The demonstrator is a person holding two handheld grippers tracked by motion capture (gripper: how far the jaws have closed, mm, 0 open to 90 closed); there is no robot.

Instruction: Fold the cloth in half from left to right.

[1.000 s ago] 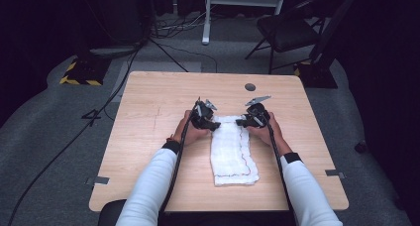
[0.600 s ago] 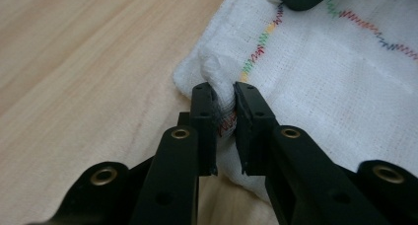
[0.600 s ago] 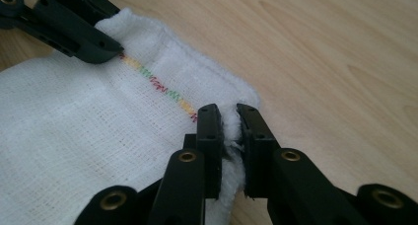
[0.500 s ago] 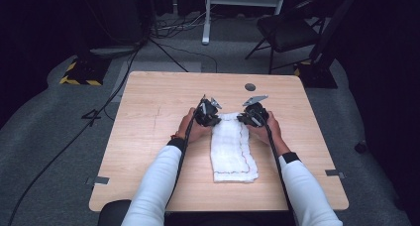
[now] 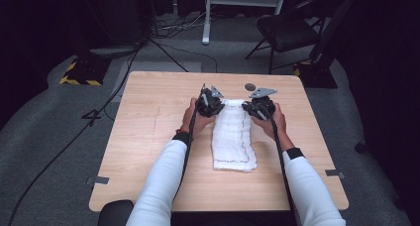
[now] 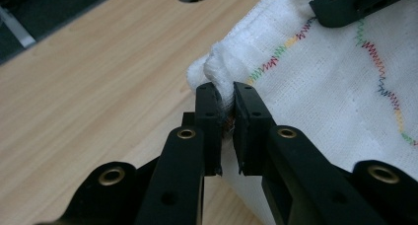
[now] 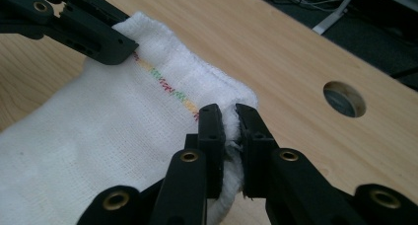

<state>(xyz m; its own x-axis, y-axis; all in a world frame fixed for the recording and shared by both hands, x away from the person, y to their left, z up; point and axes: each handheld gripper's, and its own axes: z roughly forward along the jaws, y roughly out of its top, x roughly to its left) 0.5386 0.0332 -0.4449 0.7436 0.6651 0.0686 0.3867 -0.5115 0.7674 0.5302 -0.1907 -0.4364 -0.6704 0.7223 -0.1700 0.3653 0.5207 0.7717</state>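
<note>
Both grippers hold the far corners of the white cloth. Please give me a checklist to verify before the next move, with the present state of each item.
1. Left gripper shut on a far corner of the cloth: ok.
2. Right gripper shut on the other far corner: ok.
3. Grip depth enough to hold under pull: cannot tell.
4. Table beside the cloth bare: ok.
5. Near edge of cloth lies flat: ok.
6. Grippers clear of the table hole: ok.

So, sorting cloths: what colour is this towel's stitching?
Multicoloured zigzag on the white towel; clearest in left gripper view.
</note>
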